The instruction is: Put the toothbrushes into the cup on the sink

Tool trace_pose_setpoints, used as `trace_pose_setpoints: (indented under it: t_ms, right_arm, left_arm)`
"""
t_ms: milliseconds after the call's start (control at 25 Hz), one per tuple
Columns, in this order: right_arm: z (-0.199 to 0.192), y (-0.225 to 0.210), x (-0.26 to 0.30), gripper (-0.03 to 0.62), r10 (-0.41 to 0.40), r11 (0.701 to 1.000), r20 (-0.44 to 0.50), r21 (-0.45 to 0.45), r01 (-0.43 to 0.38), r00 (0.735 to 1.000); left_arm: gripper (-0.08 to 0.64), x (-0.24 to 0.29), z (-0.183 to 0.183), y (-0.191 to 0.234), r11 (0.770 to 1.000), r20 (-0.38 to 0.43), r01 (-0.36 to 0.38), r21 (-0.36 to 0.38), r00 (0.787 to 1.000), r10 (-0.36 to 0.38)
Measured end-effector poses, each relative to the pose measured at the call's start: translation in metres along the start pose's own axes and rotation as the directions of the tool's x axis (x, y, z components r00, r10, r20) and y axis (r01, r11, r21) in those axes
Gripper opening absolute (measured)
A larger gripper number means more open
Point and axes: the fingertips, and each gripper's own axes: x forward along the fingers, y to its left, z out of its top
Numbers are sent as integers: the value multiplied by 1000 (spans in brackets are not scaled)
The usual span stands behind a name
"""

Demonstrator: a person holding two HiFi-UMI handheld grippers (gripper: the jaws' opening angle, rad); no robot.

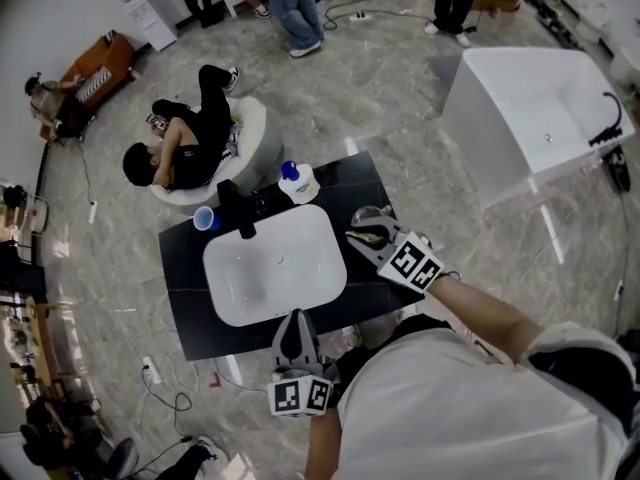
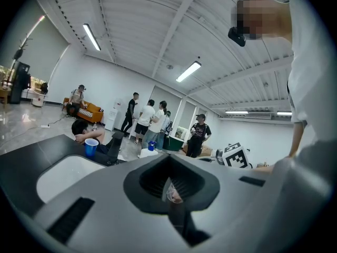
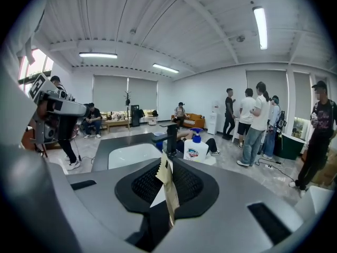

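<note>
The blue plastic cup (image 1: 205, 219) stands on the glossy black surface (image 1: 185, 268), well ahead and to the left of both grippers. It sits beside the matte black tap (image 1: 240, 213) at the far corner of the smooth, rounded white sink (image 1: 270, 268). We judge that the carrying step is in hand, since nothing is over the cup yet.

The left gripper (image 1: 293, 320), at the sink's near edge, has its jaws pinched together on a small clear piece (image 2: 172, 194) with a pinkish spot. We cannot tell what that piece is.

The right gripper (image 1: 362, 236), off the sink's right side, is clamped narrowly on a thin, flat tan strip (image 3: 168, 191) with a ragged top. We take it for a toothbrush, perhaps paper-wrapped. Next, this gripper would need to cross the basin leftward, stand the strip upright and release it over the cup's round mouth.
</note>
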Motion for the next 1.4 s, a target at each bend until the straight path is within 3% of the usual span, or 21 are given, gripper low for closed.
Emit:
trace_pose_setpoints:
  t_ms: [560, 920, 1400]
  right_arm:
    - [-7, 20, 7, 66, 56, 998, -37, -35, -58, 998]
    - [-13, 29, 12, 123, 93, 996, -62, 17, -92, 994]
    - [-24, 39, 9, 172, 79, 997, -99, 31, -77, 992]
  left_arm:
    - [3, 5, -5, 4, 1000, -3, 20, -15, 1000, -20]
    - [3, 9, -5, 5, 999, -3, 41, -19, 999, -41]
    - [3, 14, -1, 1, 995, 2, 100, -21, 995, -100]
